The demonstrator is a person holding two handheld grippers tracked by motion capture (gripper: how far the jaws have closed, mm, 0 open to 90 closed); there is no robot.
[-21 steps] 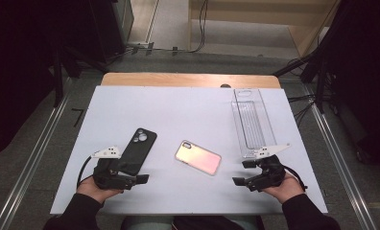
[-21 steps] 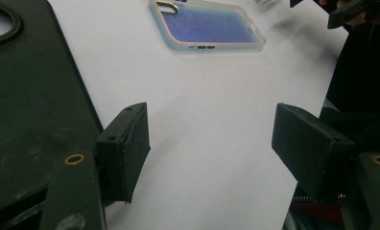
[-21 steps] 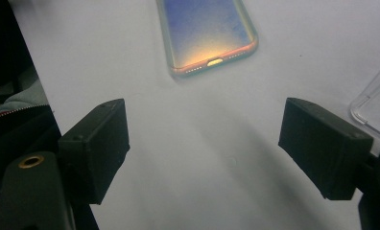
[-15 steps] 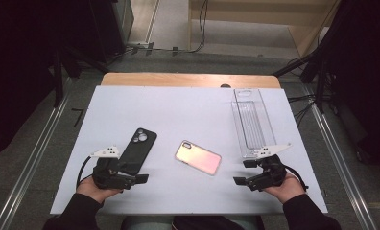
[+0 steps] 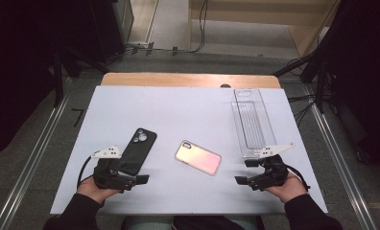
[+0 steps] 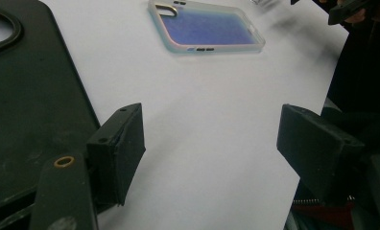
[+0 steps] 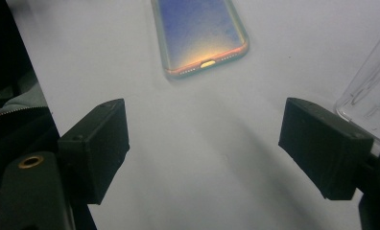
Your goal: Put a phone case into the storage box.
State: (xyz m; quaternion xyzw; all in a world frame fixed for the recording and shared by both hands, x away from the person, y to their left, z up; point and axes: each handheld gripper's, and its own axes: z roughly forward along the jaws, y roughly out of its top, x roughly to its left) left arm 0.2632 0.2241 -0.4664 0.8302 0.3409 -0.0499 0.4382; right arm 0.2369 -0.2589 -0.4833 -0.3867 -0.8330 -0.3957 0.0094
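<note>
Both claws wide, empty: left claw (image 5: 139, 178) beside matte black case (image 5: 136, 151); right claw (image 5: 243, 173) facing glossy iridescent case (image 5: 198, 157)

The black phone case (image 5: 136, 151) looks matt; the iridescent case (image 5: 198, 157) glossy; the tray (image 5: 253, 122) clear plastic; the worktop (image 5: 178, 110) smooth, matt white.

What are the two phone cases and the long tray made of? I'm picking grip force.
Black case: matte and dark, no glare; looks like soft silicone or rubbery plastic, though I can't be sure. Iridescent case: glossy, with a pink-to-blue sheen and a translucent rim, probably hard plastic or TPU. Tray: clear and ribbed, with the table visible through it; likely rigid acrylic.
</note>
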